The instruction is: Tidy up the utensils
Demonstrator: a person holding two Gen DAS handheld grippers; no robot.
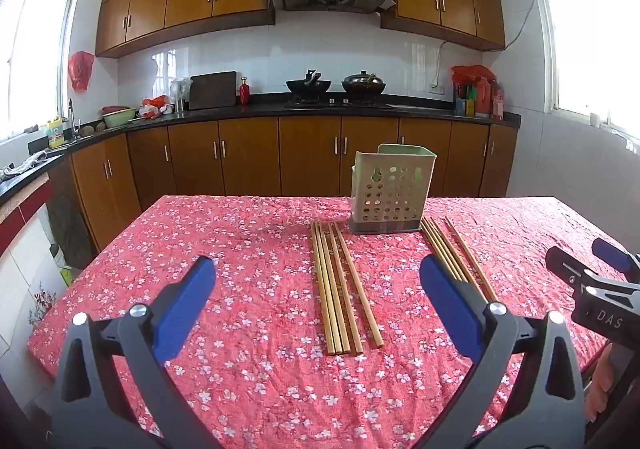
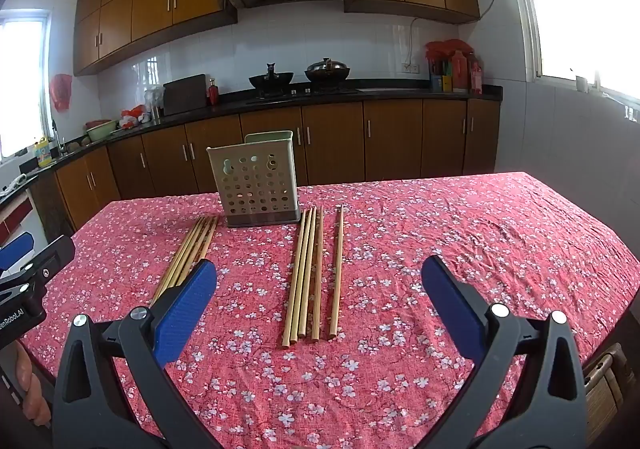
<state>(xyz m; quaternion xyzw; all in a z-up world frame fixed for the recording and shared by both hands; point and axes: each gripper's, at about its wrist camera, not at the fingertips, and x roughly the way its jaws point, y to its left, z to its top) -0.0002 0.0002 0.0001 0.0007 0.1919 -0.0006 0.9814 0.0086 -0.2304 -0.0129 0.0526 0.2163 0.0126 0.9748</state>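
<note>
A pale green perforated utensil holder (image 1: 390,189) (image 2: 256,179) stands upright on the red floral tablecloth (image 1: 260,329) (image 2: 440,269). Two groups of wooden chopsticks lie flat in front of it. The left group (image 1: 340,285) (image 2: 188,255) has several sticks; the right group (image 1: 456,257) (image 2: 314,273) also has several. My left gripper (image 1: 318,281) is open and empty, above the table near the left group. My right gripper (image 2: 320,285) is open and empty, above the right group. The right gripper also shows in the left wrist view (image 1: 592,281), and the left gripper in the right wrist view (image 2: 28,269).
The table's edges drop off at left, right and front. Behind it runs a kitchen counter (image 1: 320,111) with woks (image 1: 308,85), a cutting board (image 1: 212,89) and bottles. A wicker chair (image 2: 608,385) stands at the table's right front corner.
</note>
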